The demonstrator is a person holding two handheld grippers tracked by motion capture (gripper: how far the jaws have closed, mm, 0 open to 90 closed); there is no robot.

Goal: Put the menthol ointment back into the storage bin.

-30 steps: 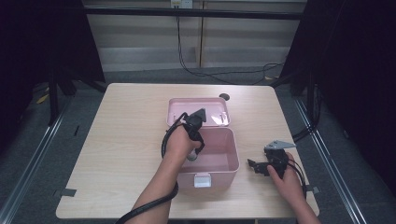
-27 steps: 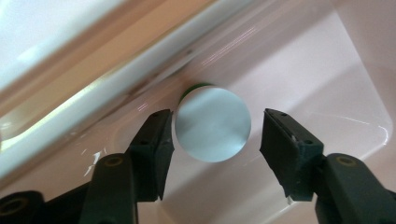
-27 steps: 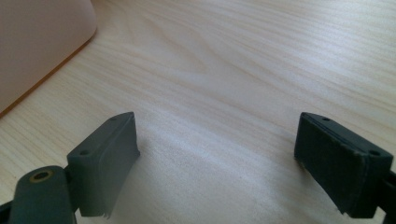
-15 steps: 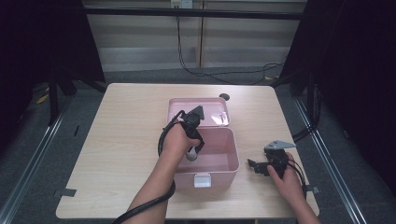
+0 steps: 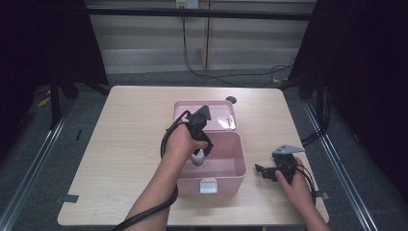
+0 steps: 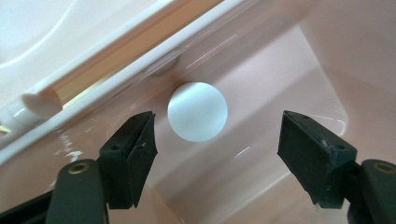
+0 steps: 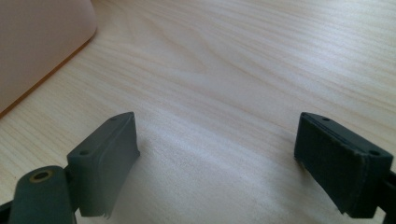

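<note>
Pink box (image 5: 226, 166) mid-table (image 5: 120, 144), one, lid (image 5: 221, 115) open behind. One white ball (image 6: 197, 111) inside box (near hinge wall), beyond left gripper (image 6: 217, 154), jaws spread. Right gripper (image 7: 217, 163) right of box, jaws apart, empty.

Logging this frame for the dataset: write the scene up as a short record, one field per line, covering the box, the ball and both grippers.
surface: wooden table
container: pink box, open, its lid laid back behind it
object: white ball, inside the box near its back wall
left gripper: left gripper, over the box interior, jaws open on either side of the ball, not touching it
right gripper: right gripper, low over the bare table to the right of the box, jaws open, holding nothing
</note>
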